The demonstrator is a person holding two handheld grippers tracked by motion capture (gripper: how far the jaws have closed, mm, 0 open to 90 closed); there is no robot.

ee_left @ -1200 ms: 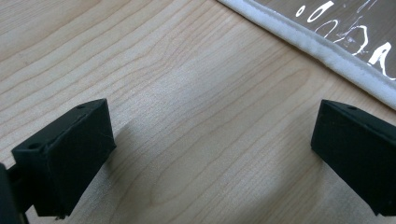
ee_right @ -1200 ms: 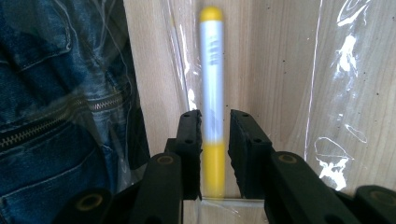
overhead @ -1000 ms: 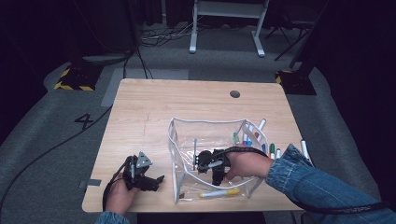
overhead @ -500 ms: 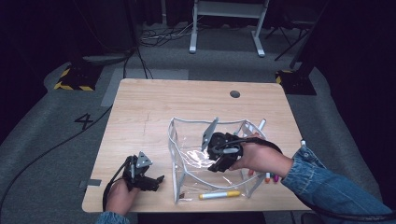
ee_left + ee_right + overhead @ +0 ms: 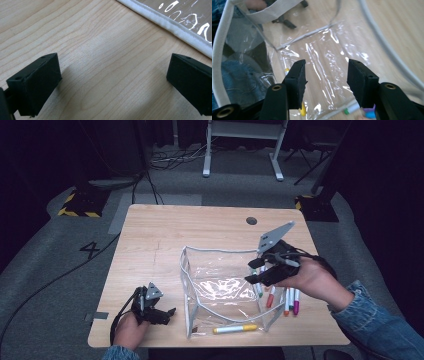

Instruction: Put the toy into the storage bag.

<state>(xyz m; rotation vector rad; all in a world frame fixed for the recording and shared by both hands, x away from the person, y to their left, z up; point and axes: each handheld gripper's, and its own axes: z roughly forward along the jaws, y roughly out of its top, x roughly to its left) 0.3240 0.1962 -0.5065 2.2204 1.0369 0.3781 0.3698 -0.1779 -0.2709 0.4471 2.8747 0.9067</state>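
Note:
A clear plastic pouch (image 5: 220, 287) with white trim stands open on the wooden table (image 5: 200, 230). A yellow marker (image 5: 235, 328) lies inside it near the front edge. My right gripper (image 5: 254, 271) hovers above the pouch's right rim, tilted down toward the inside. Its jaws have just been opening and nothing is between them. In the right gripper view the right gripper (image 5: 327, 72) looks through the clear pouch (image 5: 324, 50), with part of the yellow marker (image 5: 302, 110) below. My left gripper (image 5: 169, 312) rests open on the table left of the pouch; the left gripper (image 5: 113, 75) holds nothing.
Several coloured markers (image 5: 285, 297) lie on the table just right of the pouch, under my right hand. The pouch's white trim (image 5: 170, 25) runs close to my left gripper. A round cable hole (image 5: 251, 220) sits at the table's far edge.
My right gripper has risen out of the pouch and moved to its right rim, with the jaws opening. The yellow marker now lies loose inside the pouch. The left gripper stayed put.

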